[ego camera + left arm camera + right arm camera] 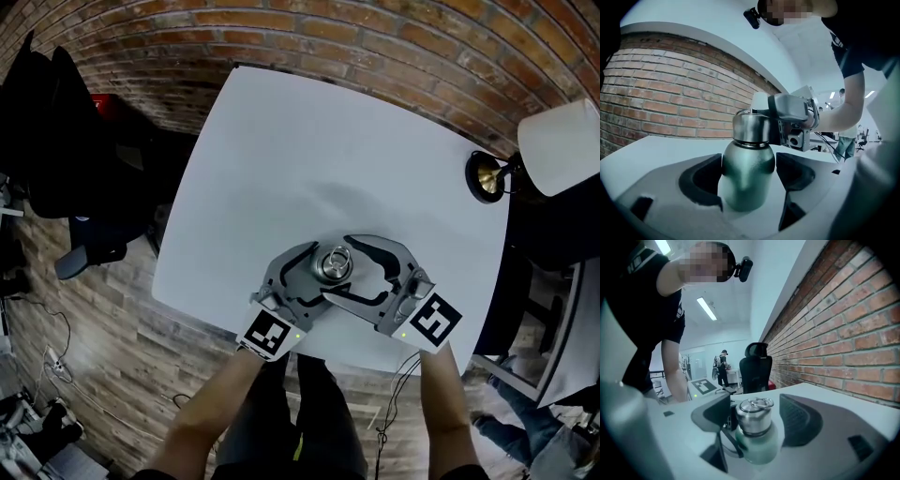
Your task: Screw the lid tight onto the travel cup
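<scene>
The travel cup (333,265) stands upright on the white table (309,159), near its front edge. It has a green body (746,176) and a steel lid (751,127) with a wire loop on top (757,403). My left gripper (317,274) reaches in from the left and my right gripper (361,270) from the right. Both are level with the cup. In the left gripper view the jaws stand either side of the body, with a gap on the right side. In the right gripper view the lid (753,417) sits between wide jaws, clear of both pads. Neither gripper presses on the cup.
A lamp with a white shade (562,145) and brass base (486,176) stands at the table's far right corner. A black office chair (89,248) sits on the wood floor to the left. The brick wall (375,37) runs behind the table.
</scene>
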### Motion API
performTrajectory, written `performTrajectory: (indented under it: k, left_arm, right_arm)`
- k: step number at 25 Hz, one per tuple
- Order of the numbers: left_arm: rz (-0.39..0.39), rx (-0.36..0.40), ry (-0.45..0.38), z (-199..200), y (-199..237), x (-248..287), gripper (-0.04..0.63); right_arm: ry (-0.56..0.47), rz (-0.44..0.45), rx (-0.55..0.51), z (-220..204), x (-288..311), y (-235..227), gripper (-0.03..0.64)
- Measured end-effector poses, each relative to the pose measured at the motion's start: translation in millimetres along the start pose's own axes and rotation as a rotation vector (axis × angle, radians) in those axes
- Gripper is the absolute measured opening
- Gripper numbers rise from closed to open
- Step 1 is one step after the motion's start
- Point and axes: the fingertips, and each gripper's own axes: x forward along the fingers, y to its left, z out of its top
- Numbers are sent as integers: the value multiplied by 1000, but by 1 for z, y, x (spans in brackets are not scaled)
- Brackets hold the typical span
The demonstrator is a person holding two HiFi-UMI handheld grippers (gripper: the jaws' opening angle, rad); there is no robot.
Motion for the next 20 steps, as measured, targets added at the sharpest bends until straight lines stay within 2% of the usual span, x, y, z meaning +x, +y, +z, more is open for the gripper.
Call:
performTrajectory:
  k: [3,7,11,14,17,20]
  left_arm:
    - [-15,32,4,0,-1,1,350]
    - [-14,40,-1,1,0,1,350]
    - [8,32,-2,0,2,2,350]
    - [22,43,-2,1,0,2,350]
    - [43,45,-4,1,1,2,350]
    - [61,49,-6,0,1,2,350]
  right_arm:
    - [20,32,4,-6,3,-1,307]
    - [-10,24,4,-4,6,-5,304]
    - [-64,-40,13,-3,4,-5,270]
    - [-81,-146,-2,-1,2,-5,267]
    - [-92,-329,-4,1,1,-7,267]
    - [-122,-518,51,-4,-5,-13,267]
